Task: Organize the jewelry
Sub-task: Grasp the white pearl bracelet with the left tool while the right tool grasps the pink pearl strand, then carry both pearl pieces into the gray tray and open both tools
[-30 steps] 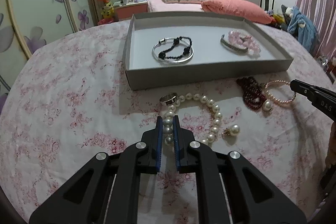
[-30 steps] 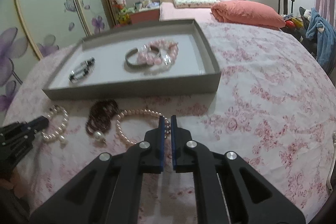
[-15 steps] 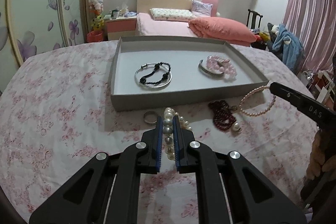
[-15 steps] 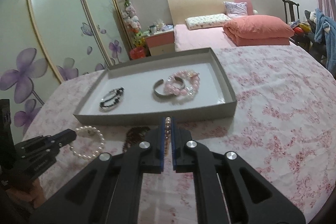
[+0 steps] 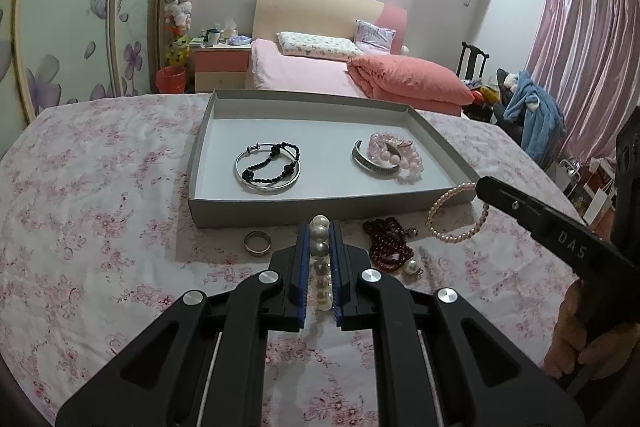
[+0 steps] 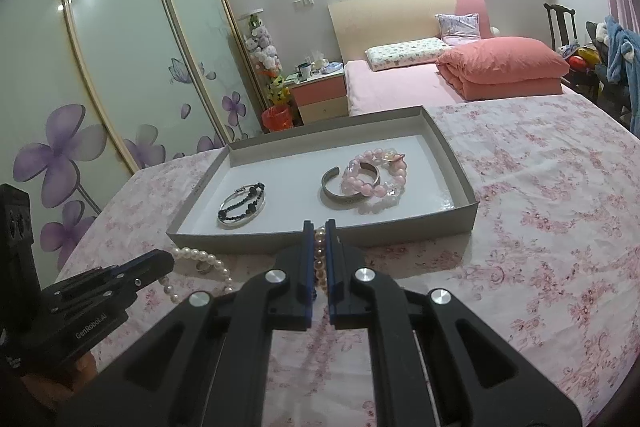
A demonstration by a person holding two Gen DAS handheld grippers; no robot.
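Note:
My left gripper is shut on a white pearl bracelet and holds it above the cloth, just in front of the grey tray. My right gripper is shut on a thin pink pearl bracelet, which hangs from its tip in the left wrist view. The tray holds a silver bangle with black beads, a metal cuff and a pink bead bracelet. A dark red bead bracelet, a ring and a pearl earring lie on the cloth.
The floral tablecloth covers the table around the tray. A bed with a pink quilt stands behind, wardrobe doors on the left, a chair with clothes at the right.
Both grippers have lifted their bracelets off the cloth and risen. The white pearl bracelet no longer lies on the table; the pink one now hangs from the right gripper near the tray's front corner.

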